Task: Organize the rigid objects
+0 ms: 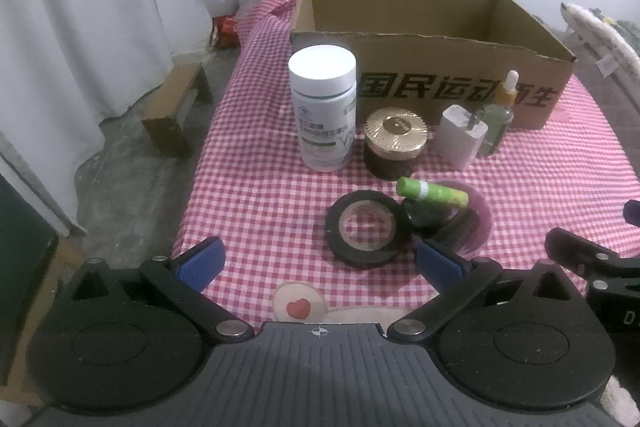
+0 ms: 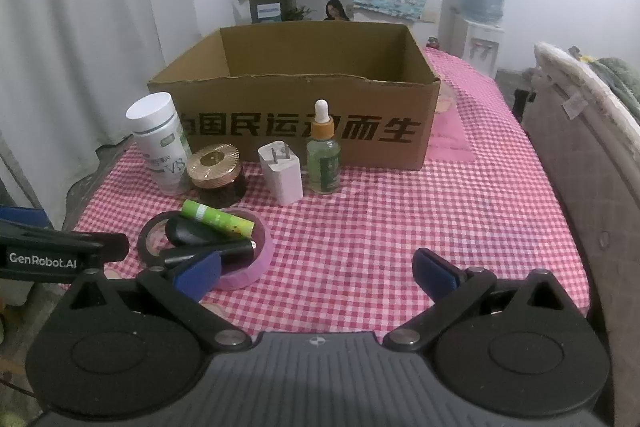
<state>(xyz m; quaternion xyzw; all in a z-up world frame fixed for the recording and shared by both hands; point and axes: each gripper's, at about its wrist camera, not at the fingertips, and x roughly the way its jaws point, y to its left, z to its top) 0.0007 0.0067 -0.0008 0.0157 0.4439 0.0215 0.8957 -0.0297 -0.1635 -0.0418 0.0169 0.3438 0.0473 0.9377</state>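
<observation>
The left gripper [image 1: 318,263] is seen with its blue-padded fingers [image 1: 200,263] spread wide and nothing between them, tilted steeply down over the checked surface [image 1: 260,187]. Just beyond its right finger a black tape roll [image 1: 366,229] lies flat, touching a pink tape roll [image 1: 478,223]. A green tube [image 1: 432,191] rests across both rolls, its long axis running left to right, the capped end at the left. Farther off, a white bottle [image 1: 323,109], a gold-lidded jar [image 1: 396,143], a white charger [image 1: 462,137] with prongs up and a dropper bottle [image 1: 498,115] are stood upright in a row before an open cardboard box [image 1: 440,39]. The right gripper [image 2: 316,273] is likewise held wide and empty, angled down less steeply, its left finger just beside the pink roll, over bare cloth right of the pile.
</observation>
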